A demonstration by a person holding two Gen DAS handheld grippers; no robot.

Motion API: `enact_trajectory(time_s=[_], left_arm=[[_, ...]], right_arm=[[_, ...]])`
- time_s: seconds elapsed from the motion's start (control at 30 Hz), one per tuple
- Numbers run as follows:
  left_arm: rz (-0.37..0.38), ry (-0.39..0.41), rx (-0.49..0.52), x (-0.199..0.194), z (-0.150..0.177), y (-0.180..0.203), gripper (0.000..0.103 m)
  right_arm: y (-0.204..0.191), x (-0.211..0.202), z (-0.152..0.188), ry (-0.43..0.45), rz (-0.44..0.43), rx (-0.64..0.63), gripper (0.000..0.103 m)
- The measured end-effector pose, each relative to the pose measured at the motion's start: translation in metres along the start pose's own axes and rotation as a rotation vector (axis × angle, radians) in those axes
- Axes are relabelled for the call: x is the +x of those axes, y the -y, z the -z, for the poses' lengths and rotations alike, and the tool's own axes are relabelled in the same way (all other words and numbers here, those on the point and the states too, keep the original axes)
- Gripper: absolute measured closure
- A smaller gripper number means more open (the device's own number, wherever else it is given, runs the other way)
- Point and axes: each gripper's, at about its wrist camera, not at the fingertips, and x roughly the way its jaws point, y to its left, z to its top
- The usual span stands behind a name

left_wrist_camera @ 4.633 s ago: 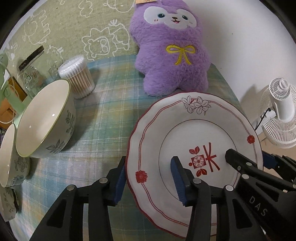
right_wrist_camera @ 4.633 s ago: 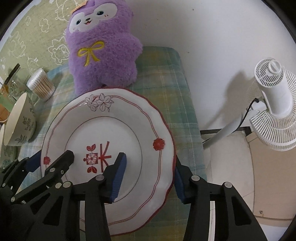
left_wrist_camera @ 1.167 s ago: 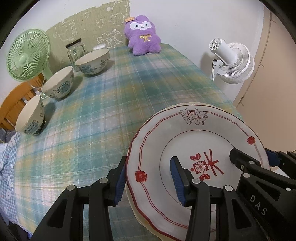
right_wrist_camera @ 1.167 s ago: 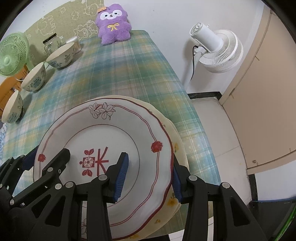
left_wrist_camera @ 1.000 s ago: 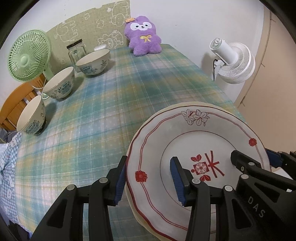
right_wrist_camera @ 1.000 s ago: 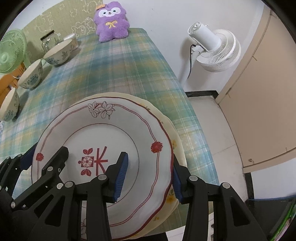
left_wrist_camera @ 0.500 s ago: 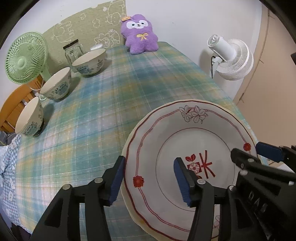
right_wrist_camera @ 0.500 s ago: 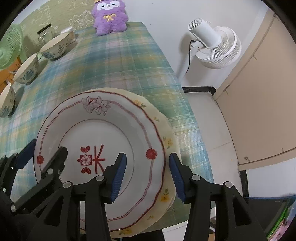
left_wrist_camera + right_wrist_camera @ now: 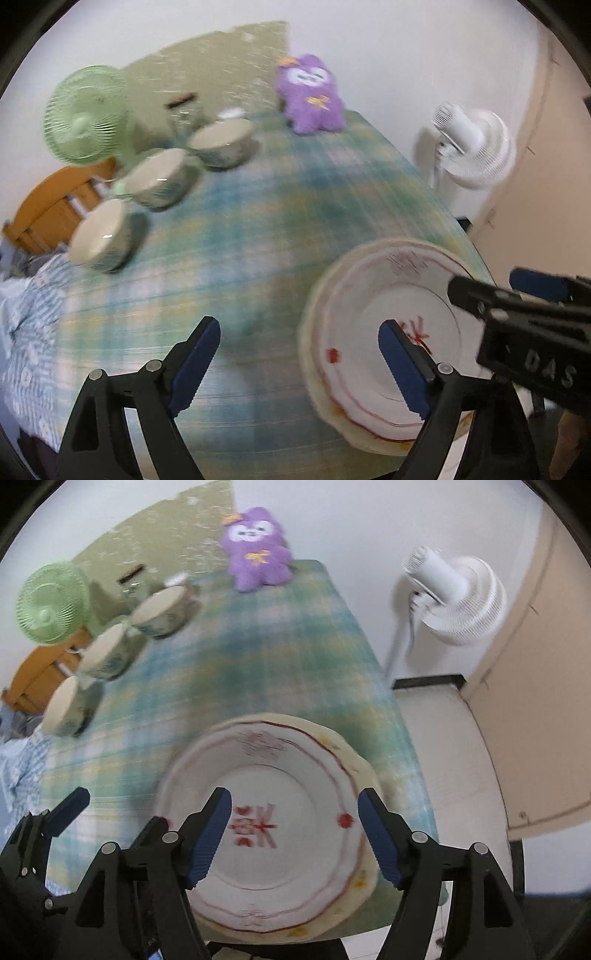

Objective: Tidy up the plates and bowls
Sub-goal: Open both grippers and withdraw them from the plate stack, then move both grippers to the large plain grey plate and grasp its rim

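Observation:
A white plate with red trim (image 9: 399, 306) (image 9: 295, 849) lies on top of a cream plate (image 9: 364, 871) at the near right corner of the table. My left gripper (image 9: 299, 345) hangs above its left edge, jaws opening, pads clear of the plate. Over the plate's right half, my right gripper (image 9: 295, 821) also has its jaws opening and holds nothing; its fingers (image 9: 517, 306) show in the left wrist view. Three floral bowls (image 9: 221, 142) (image 9: 157, 181) (image 9: 103, 234) stand in a row at the far left. Both views are blurred.
A checked cloth (image 9: 258, 221) covers the table. A purple plush toy (image 9: 312, 94) and a glass jar (image 9: 183, 110) stand at the back. A green fan (image 9: 83, 114) and wooden chair (image 9: 44, 210) are left; a white fan (image 9: 472, 147) stands off the right edge.
Both grippers have let go of the red-trimmed plate, spread their jaws and risen. The plate now rests on the cream plate.

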Motion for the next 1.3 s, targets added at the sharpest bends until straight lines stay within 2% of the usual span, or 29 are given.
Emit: enact_trajectory(time_s=[0.13, 0.27, 0.4, 0.63, 0.93, 1.23, 1.3], left_arm=[[-0.003, 0.010, -0.096, -0.013, -0.012, -0.034, 0.014], [-0.047, 0.047, -0.107, -0.023, -0.021, -0.061, 0.014], [-0.041, 0.072, -0.094, -0.031, -0.028, -0.089, 0.014], [0.004, 0.016, -0.097, -0.020, -0.044, -0.153, 0.015], [-0.017, 0.021, -0.107, 0.005, -0.052, -0.234, 0.016], [-0.042, -0.003, -0.106, 0.044, -0.061, -0.288, 0.025], [-0.039, -0.001, -0.101, 0.057, -0.064, -0.298, 0.032]], right_arm=[[-0.027, -0.020, -0.011, 0.052, -0.041, -0.074, 0.029], [-0.053, -0.029, -0.024, 0.062, -0.048, -0.099, 0.029], [-0.081, -0.040, -0.032, 0.103, -0.047, -0.097, 0.029], [-0.148, -0.039, -0.041, 0.147, -0.025, -0.090, 0.029], [-0.235, -0.016, -0.055, 0.146, -0.020, -0.068, 0.029], [-0.297, 0.026, -0.073, 0.121, -0.010, -0.071, 0.029], [-0.309, 0.038, -0.077, 0.114, -0.018, -0.074, 0.029]])
